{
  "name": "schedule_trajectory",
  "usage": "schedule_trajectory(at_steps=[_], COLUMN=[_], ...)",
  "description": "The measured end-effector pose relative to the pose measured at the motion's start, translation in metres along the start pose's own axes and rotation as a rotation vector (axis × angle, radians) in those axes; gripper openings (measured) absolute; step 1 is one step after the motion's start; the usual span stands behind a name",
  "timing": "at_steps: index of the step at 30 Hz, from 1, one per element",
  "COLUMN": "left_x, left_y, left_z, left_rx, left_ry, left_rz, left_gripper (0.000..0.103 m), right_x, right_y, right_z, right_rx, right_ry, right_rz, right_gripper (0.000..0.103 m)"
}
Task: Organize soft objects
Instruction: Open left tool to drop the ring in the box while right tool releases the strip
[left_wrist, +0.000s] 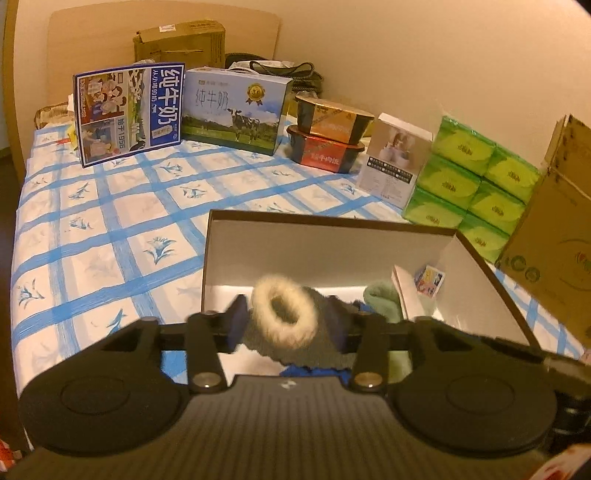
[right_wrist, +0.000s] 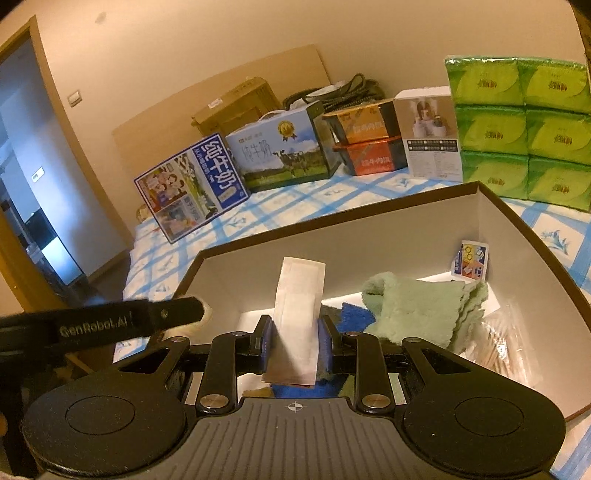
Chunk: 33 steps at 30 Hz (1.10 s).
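Left wrist view looks along the left gripper (left_wrist: 287, 318) over an open box (left_wrist: 332, 243) that sits on a bed (left_wrist: 110, 229) spread with a blue-checked sheet; its jaws stand apart, released, and a cream furry ring (left_wrist: 284, 313) lies between them on a grey knitted cloth (left_wrist: 295, 343) without the pads pressing it; whether the ring rests on the cloth or hangs free I cannot tell; a pale green cloth (left_wrist: 382, 299) lies just to the right inside the box, with a blue cloth (left_wrist: 314, 371) showing underneath near the box's near edge.

Right wrist view shows the right gripper (right_wrist: 295, 338) clenched on a flat white packet (right_wrist: 299, 314) that stands upright between its blue pads, above the box's near edge; the green cloth sits beside it toward the box's right side, touching a small printed card (right_wrist: 470, 260) that leans in the far right corner; a clear bag of sticks (right_wrist: 502, 347) lies against the right wall.

Along the bed's far edge stand two milk cartons (left_wrist: 236, 110), two stacked food trays (left_wrist: 328, 133), a white carton (left_wrist: 395, 158) and a block of green tissue packs (left_wrist: 465, 184); a brown cardboard box (left_wrist: 546, 258) stands at the right edge.
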<state>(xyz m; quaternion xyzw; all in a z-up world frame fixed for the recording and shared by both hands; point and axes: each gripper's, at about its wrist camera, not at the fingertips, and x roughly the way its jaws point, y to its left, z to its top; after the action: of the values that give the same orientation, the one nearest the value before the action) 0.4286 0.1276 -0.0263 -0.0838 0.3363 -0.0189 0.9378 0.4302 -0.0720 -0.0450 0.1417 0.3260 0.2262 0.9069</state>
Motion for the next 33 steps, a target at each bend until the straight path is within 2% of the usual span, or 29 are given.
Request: schedule_trajectory(at_steps=[9, 10, 13, 14, 24, 33], left_x=[0.0, -0.001, -0.004, -0.006, -0.035, -0.077], left_y=[0.007, 0.007, 0.01, 0.01, 0.011, 0.001], left_z=[0.004, 0.004, 0.004, 0.004, -0.007, -0.023], left_rx=[-0.015, -0.014, -0.018, -0.019, -0.024, -0.041], left_ry=[-0.009, -0.008, -0.013, -0.015, -0.023, -0.017], left_rz=[-0.002, 0.001, 0.005, 0.007, 0.018, 0.029], left_gripper=[0.055, 0.055, 0.055, 0.055, 0.055, 0.055], right_x=[0.004, 0.005, 0.003, 0.001, -0.034, -0.08], right_y=[0.003, 0.004, 0.006, 0.005, -0.002, 0.008], right_z=[0.002, 0.002, 0.003, 0.003, -0.01, -0.017], right_rx=[-0.005, -0.011, -0.024, -0.019, -0.033, -0.058], right_ry=[-0.008, -0.012, -0.036, -0.05, -0.01, -0.035], right_rz=[0.043, 0.048, 0.018, 0.015, -0.042, -0.078], right_gripper=[0.027, 0.032, 0.066, 0.068, 0.069, 0.072])
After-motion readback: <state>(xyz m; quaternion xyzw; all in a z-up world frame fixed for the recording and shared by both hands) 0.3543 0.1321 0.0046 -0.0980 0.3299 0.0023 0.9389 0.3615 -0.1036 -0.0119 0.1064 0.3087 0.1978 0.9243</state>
